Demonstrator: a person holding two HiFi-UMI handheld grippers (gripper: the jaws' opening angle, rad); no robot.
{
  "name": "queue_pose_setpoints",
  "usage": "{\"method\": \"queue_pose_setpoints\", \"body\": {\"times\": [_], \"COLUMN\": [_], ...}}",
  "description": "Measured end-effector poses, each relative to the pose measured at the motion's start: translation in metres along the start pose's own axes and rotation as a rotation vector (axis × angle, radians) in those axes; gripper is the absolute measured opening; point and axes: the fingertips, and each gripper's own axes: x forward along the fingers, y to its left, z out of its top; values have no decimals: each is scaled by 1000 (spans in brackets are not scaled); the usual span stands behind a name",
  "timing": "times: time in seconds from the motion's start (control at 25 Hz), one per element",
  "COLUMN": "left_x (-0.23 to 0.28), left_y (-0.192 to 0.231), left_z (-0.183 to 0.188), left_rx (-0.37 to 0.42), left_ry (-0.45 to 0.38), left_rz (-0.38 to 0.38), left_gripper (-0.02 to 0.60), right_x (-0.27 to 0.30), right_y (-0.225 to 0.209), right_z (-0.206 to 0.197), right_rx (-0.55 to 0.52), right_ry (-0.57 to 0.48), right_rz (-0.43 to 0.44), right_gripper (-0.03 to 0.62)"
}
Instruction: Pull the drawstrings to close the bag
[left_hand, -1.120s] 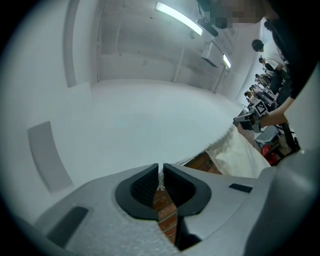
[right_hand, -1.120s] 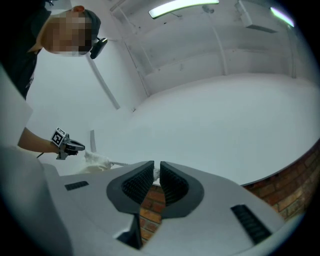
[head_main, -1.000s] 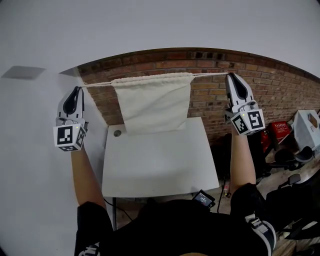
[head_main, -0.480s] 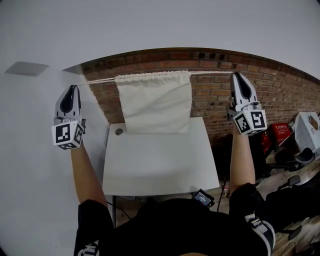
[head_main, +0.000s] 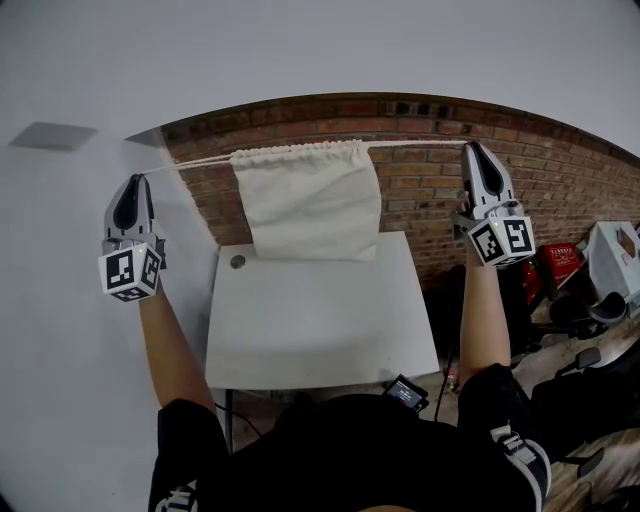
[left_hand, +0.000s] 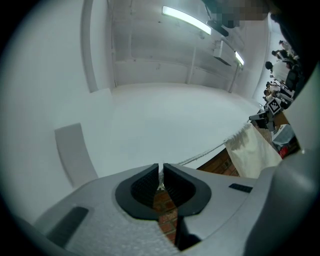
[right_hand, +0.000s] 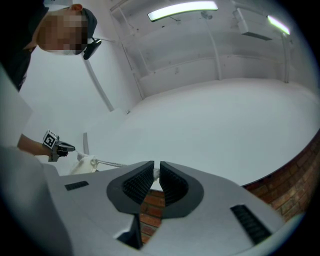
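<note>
A cream cloth bag (head_main: 310, 200) hangs in the air above the far edge of the white table (head_main: 320, 330), its mouth gathered on a pale drawstring. The left cord (head_main: 190, 162) runs taut to my left gripper (head_main: 135, 182), which is shut on its end. The right cord (head_main: 415, 147) runs level to my right gripper (head_main: 470, 150), likewise shut on it. In the left gripper view the cord (left_hand: 205, 152) leaves the closed jaws (left_hand: 161, 172) toward the bag (left_hand: 252, 152). In the right gripper view the cord (right_hand: 107, 162) leads from the jaws (right_hand: 156, 172) to the bunched bag (right_hand: 82, 165).
A brick wall (head_main: 560, 190) stands behind the table. The tabletop has a round cable hole (head_main: 237, 262). A small dark device (head_main: 405, 395) hangs at the table's front edge. Red gear (head_main: 560, 265) and a white container (head_main: 615, 250) sit on the floor at right.
My left gripper has moved outward to the left and my right gripper slightly to the right. The cords have lengthened on both sides and the bag's mouth has gathered narrower.
</note>
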Motion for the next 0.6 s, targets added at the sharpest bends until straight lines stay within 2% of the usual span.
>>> {"method": "queue_pose_setpoints", "body": {"times": [0.6], "left_x": [-5], "left_y": [13], "left_z": [9], "left_rx": [-79], "left_ry": [-52], "left_rz": [15], "left_gripper": [41], "right_x": [-4], "right_y": [-7], "right_z": [7], "right_rx": [35], "right_ry": [-39], "right_rz": [-26], "right_gripper": [43]}}
